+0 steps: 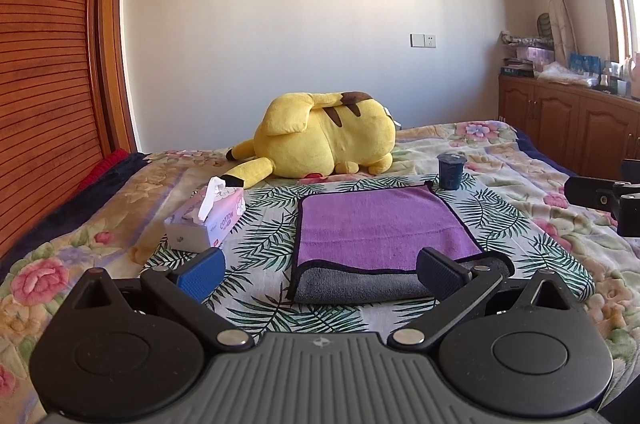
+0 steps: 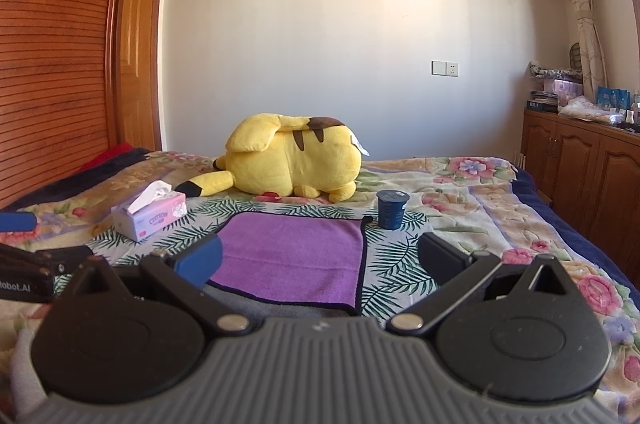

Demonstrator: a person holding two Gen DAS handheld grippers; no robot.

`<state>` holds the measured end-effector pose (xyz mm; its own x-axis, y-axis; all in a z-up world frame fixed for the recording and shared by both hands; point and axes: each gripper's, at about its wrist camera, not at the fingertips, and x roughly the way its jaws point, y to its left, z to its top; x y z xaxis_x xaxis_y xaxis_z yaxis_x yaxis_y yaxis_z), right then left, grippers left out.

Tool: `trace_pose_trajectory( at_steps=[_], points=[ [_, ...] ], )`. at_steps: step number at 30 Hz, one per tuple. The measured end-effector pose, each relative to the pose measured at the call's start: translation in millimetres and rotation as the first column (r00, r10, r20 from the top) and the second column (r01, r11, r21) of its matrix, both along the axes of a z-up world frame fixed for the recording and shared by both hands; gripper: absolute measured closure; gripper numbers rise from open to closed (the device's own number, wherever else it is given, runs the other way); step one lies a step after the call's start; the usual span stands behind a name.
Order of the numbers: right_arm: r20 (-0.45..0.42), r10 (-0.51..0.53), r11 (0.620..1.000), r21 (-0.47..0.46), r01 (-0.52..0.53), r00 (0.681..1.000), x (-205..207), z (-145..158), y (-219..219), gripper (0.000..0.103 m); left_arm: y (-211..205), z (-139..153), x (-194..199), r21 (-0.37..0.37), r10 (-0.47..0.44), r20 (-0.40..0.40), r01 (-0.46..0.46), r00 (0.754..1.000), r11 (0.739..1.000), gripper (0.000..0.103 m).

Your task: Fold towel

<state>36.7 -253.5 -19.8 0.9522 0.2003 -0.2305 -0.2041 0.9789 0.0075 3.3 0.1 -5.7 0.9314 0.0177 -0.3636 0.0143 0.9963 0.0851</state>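
A purple towel (image 1: 380, 224) with a black hem and a grey underside lies folded on the leaf-print cloth (image 1: 264, 228) on the bed. A grey strip (image 1: 360, 284) of it shows along the near edge. My left gripper (image 1: 318, 274) is open and empty, just in front of the towel's near edge, fingers apart. In the right wrist view the towel (image 2: 292, 256) lies ahead and left. My right gripper (image 2: 320, 264) is open and empty over the towel's near right corner. The right gripper's body shows at the right edge of the left wrist view (image 1: 608, 199).
A yellow plush toy (image 1: 324, 143) lies behind the towel. A pink tissue box (image 1: 208, 220) stands to the left, and a dark blue cup (image 1: 451, 171) at the towel's far right corner. A wooden wardrobe (image 1: 44, 63) is at left, cabinets (image 1: 568, 127) at right.
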Motion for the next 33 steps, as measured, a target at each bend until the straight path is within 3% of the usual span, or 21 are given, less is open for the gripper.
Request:
trace_pose_trajectory(
  at_steps=[17,33],
  points=[
    [-0.128,0.064,0.996,-0.048,-0.07,0.99,38,-9,6,0.0,-1,-13,26,0.028,-0.001,-0.119,0.005,0.993,1.0,0.016],
    [-0.25,0.138,0.972,-0.154,-0.18,0.958,76,-21,17,0.0,-5,-24,49,0.014,-0.055,-0.186,0.059,0.981,0.998,0.017]
  ],
)
